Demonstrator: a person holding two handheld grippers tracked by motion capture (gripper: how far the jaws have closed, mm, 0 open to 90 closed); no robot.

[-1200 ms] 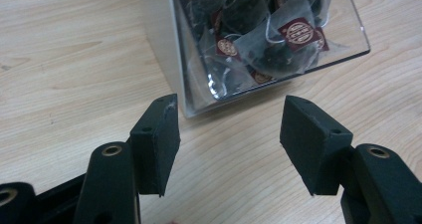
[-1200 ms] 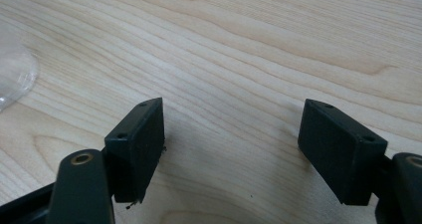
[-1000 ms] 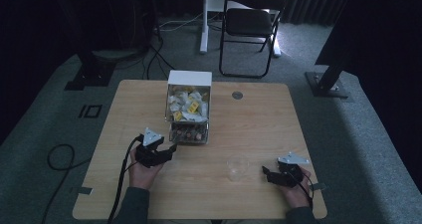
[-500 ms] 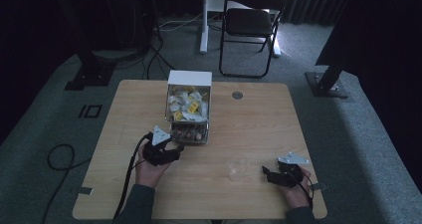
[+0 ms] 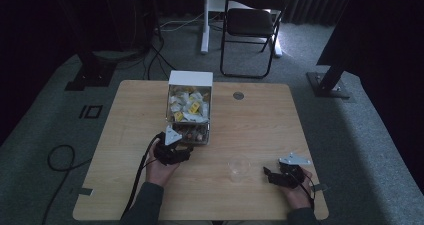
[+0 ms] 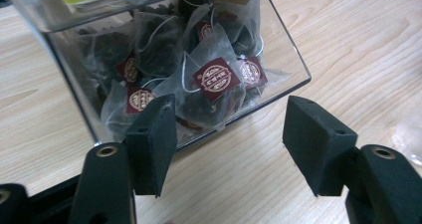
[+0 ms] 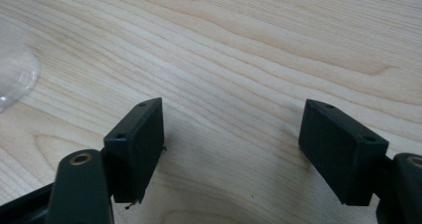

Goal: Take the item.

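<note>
A clear plastic box (image 5: 189,116) with a white back stands at the table's middle rear. It holds yellow and white sachets on top and dark pyramid tea bags (image 6: 214,79) with maroon tags at the bottom. My left gripper (image 5: 186,154) lies just in front of the box's near corner. In the left gripper view, the left gripper (image 6: 231,119) points at the clear wall (image 6: 278,40); its jaws are open, have just been opening wider, and hold nothing. An empty clear cup (image 5: 239,166) stands between the hands. My right gripper (image 5: 269,176) rests open on the wood, right of the cup (image 7: 15,79).
A round cable grommet (image 5: 238,95) sits in the tabletop (image 5: 125,115) behind the cup's side. Beyond the table stand a folding chair (image 5: 252,22) and stand bases on the carpet. A cable (image 5: 57,157) loops on the floor at the left.
My left hand has slid to the right along the table, closer to the front of the clear box, and its jaws stand slightly wider. The right hand has stayed put.
</note>
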